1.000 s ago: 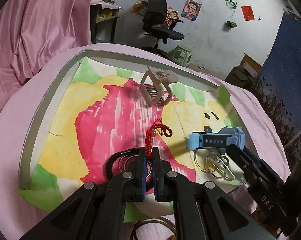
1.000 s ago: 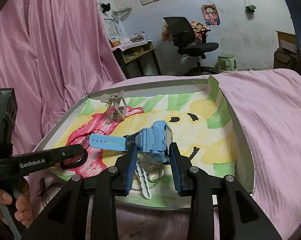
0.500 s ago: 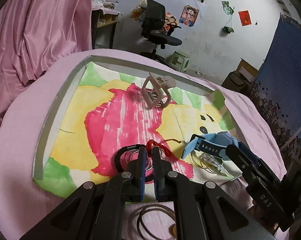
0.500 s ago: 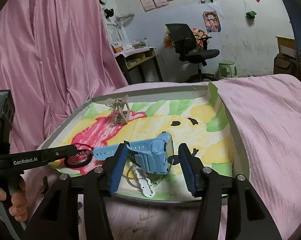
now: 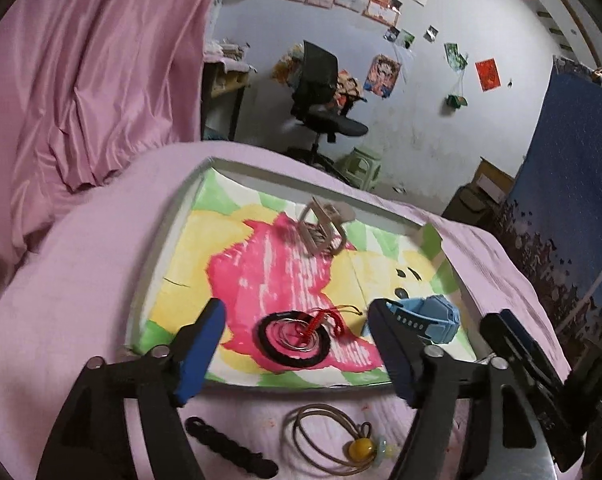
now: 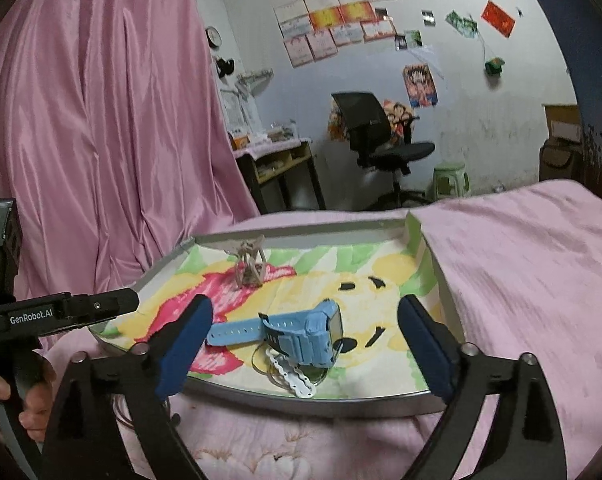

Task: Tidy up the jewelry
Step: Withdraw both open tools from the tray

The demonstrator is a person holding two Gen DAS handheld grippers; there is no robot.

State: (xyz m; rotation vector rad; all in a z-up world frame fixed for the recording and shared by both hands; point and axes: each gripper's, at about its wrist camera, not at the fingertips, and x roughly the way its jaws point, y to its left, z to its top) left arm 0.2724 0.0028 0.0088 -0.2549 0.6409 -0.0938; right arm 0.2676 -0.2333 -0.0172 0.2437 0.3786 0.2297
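A shallow grey tray (image 5: 169,240) (image 6: 301,402) lined with a pink, yellow and green picture lies on the pink bedspread. In it are a blue watch (image 6: 297,330) (image 5: 425,318), a red cord bracelet (image 5: 321,320) draped over a black ring (image 5: 293,340) and metal hoops, a beige hair claw (image 5: 321,230) (image 6: 251,266), and a white clip (image 6: 291,374) on thin hoops under the watch. My left gripper (image 5: 297,354) is open, pulled back just above the tray's near edge. My right gripper (image 6: 303,352) is open too, with the watch lying free between its fingers.
On the bedspread in front of the tray lie a black braided band (image 5: 229,450) and a brown cord loop with a yellow bead (image 5: 341,434). A pink curtain (image 6: 101,120) hangs on the left. An office chair (image 6: 377,148) and a green stool (image 6: 451,180) stand behind the bed.
The left gripper let the red cord bracelet drop onto the black ring, opened and drew back. The right gripper set the blue watch down in the tray, opened and pulled away.
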